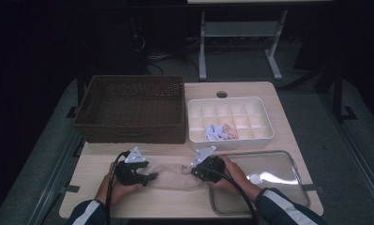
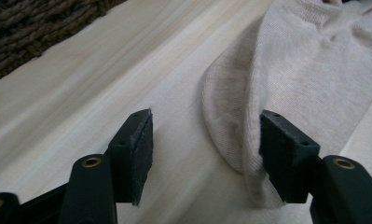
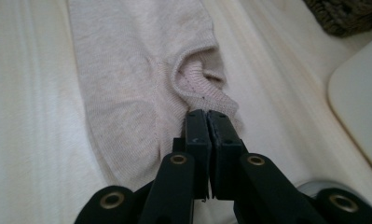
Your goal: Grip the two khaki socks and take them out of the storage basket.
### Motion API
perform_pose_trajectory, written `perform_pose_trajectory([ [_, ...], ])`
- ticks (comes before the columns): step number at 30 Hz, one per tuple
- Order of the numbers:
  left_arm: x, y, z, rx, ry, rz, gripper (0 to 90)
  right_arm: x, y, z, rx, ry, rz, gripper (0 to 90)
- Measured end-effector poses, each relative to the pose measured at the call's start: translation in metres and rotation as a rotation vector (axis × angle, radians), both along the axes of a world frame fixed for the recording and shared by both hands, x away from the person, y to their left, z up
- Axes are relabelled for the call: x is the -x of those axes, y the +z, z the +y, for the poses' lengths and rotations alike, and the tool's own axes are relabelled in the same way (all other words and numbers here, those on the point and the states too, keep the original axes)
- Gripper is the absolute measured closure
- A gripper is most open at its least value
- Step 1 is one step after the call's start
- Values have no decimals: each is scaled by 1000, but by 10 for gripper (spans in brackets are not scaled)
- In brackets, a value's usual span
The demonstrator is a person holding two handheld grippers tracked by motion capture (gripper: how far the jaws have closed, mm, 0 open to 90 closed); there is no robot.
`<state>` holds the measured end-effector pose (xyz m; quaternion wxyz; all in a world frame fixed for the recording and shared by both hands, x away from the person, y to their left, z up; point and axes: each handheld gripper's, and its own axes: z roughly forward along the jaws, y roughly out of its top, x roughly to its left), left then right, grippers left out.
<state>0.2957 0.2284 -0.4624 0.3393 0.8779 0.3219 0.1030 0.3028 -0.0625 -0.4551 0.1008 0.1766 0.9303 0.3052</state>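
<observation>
A: What colour is the sock (image 1: 175, 176)?
B: Pale beige, a plain fine knit, with a slightly pinker ribbed cuff.
A: And the table (image 1: 175, 206) under it?
B: Light wood with faint long grain streaks.
A: The basket (image 1: 130, 108) at ten o'clock?
B: Dark brown woven wicker.
A: At one o'clock?
B: A white divided organiser (image 1: 264, 123), holding a light blue bundle (image 1: 214, 132) and a peach one (image 1: 230, 132).
A: The grippers?
B: Both black, the left gripper (image 1: 151, 176) and the right gripper (image 1: 194, 171), each topped by a grey plate.
A: At three o'clock?
B: A clear lid (image 1: 273, 171), silvery at the rim.
</observation>
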Motion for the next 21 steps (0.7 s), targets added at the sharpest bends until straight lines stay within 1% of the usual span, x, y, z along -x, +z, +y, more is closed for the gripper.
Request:
perform_pose_trajectory([
  [1, -1, 0, 0, -2, 2, 1, 374, -1, 0, 1, -12, -17, 13, 874],
  [2, -4, 0, 0, -5, 2, 0, 370, -4, 0, 1, -7, -12, 9, 873],
  [5, -7, 0, 1, 0, 12, 0, 359, -8, 0, 3, -12, -25, 10, 873],
  [6, -12, 0, 4, 3, 25, 9, 352, -11, 0, 4, -7, -21, 6, 873],
  [7, -12, 0, 4, 3, 25, 9, 334, -11, 0, 4, -3, -21, 2, 871],
  [8, -12, 2, 9, 56, 39, 22, 322, -10, 0, 5, -8, -30, 2, 864],
  [9, -11, 4, 10, 94, 43, 21, 318, -10, 0, 5, 1, -27, -16, 858],
  [11, -8, 10, 13, 135, 64, -2, 274, -8, 1, 5, 2, -32, -22, 868],
  [12, -7, 13, 13, 156, 72, -6, 268, -9, 2, 3, 8, -23, -34, 887],
  [13, -7, 15, 13, 168, 71, -9, 252, -8, 3, 2, 2, -29, -33, 897],
  [14, -7, 15, 11, 174, 73, -9, 245, -8, 5, 1, -5, -19, -46, 899],
  [16, -7, 13, 6, 163, 55, -8, 240, -7, 9, 0, -17, -15, -58, 899],
  [17, -7, 13, 6, 163, 55, -8, 231, -7, 9, 0, -17, -15, -58, 899],
  [18, -7, 10, 1, 136, 40, 1, 231, -3, 15, 2, -62, -33, -45, 888],
  [19, -7, 10, 1, 136, 40, 1, 231, -3, 15, 2, -62, -33, -45, 888],
  [20, -7, 6, -2, 129, 35, 9, 233, -2, 19, 4, -95, -26, -47, 878],
  [21, -8, 5, -3, 119, 34, 10, 233, -1, 20, 5, -105, -10, -44, 875],
])
